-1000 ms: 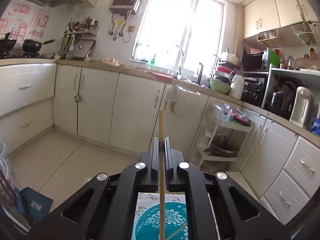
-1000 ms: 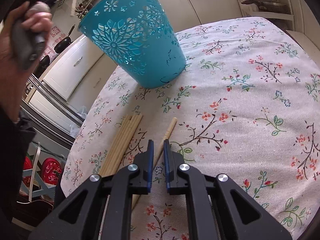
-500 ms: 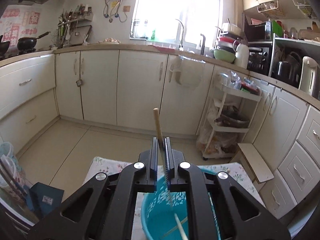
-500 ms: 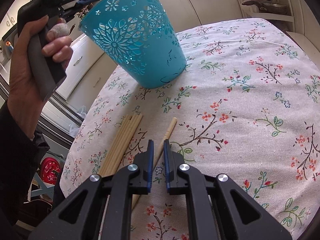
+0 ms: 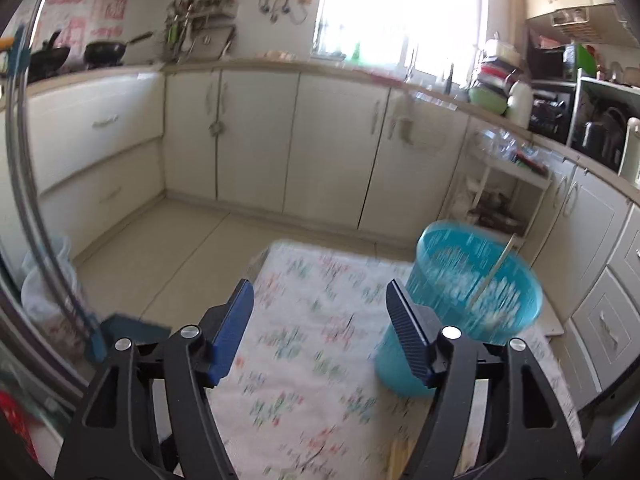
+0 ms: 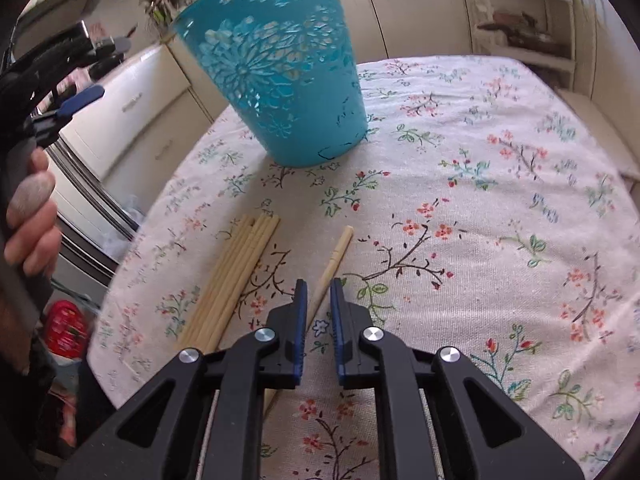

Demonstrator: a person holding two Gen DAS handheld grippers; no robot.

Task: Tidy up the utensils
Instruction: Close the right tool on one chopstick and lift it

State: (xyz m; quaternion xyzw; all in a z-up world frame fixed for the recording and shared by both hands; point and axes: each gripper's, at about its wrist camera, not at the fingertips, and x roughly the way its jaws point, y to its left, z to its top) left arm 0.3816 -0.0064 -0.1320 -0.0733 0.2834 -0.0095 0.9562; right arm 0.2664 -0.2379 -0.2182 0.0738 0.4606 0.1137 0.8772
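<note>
Light source: daylight through the kitchen window, blown out to white.
Left wrist view: motion-blurred; tablecloth pattern and teal basket smeared.
Right wrist view: sharp at centre; chopsticks crisp, soft shadows.
Edges: strong fisheye bending, dark corner vignette, cabinets curved.
Overall: bright, warm tone.

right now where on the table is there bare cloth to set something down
The widest bare stretch of tablecloth is right of the teal basket and the single chopstick, out to the table's edge. A narrower strip lies between the basket's base and the chopstick bundle. The near-left is crowded: bundle, single chopstick, and the right gripper straddling it.
</note>
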